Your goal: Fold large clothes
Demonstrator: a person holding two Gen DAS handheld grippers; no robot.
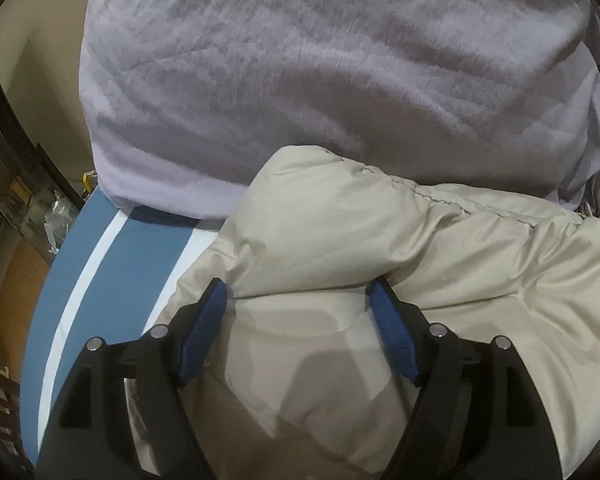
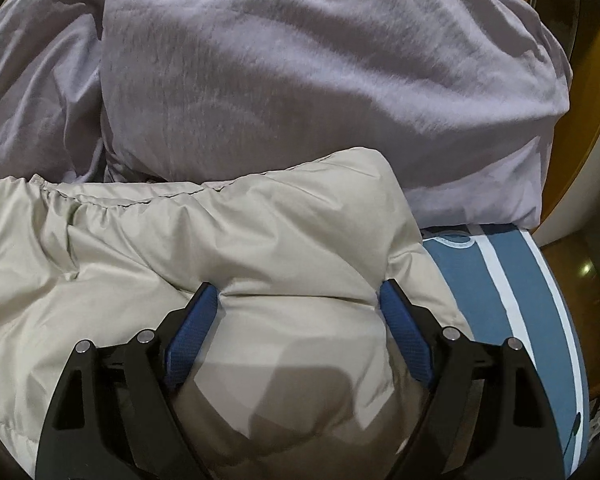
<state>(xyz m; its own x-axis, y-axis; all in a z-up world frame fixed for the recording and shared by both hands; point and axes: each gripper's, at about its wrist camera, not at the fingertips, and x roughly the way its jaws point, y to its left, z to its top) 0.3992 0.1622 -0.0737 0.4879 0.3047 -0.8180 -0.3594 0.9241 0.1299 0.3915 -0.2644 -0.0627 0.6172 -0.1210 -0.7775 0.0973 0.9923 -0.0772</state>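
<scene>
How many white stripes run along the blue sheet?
2 seen per view, beside the beige padded garment: in the left view a thin one and a wider one partly covered; more may be hidden.

Black hand-held gripper (image 1: pixel 298 286), blue ribbed pads (image 1: pixel 204 328), silver screws

Lying across the bed sheet (image 1: pixel 112 280), with the puffy jacket (image 1: pixel 380 248) spreading in front and the large pillow (image 1: pixel 320 80) sitting directly behind it, touching its far edge. Straddling the jacket's near fold from either end: left gripper (image 1: pixel 298 294) over its left end, with the sheet showing just to the left, and right gripper (image 2: pixel 300 294) over its right end, with the sheet showing just to the right. Bunching beside the pillow, to its left in the right wrist view, the crumpled duvet (image 2: pixel 32 92).
</scene>
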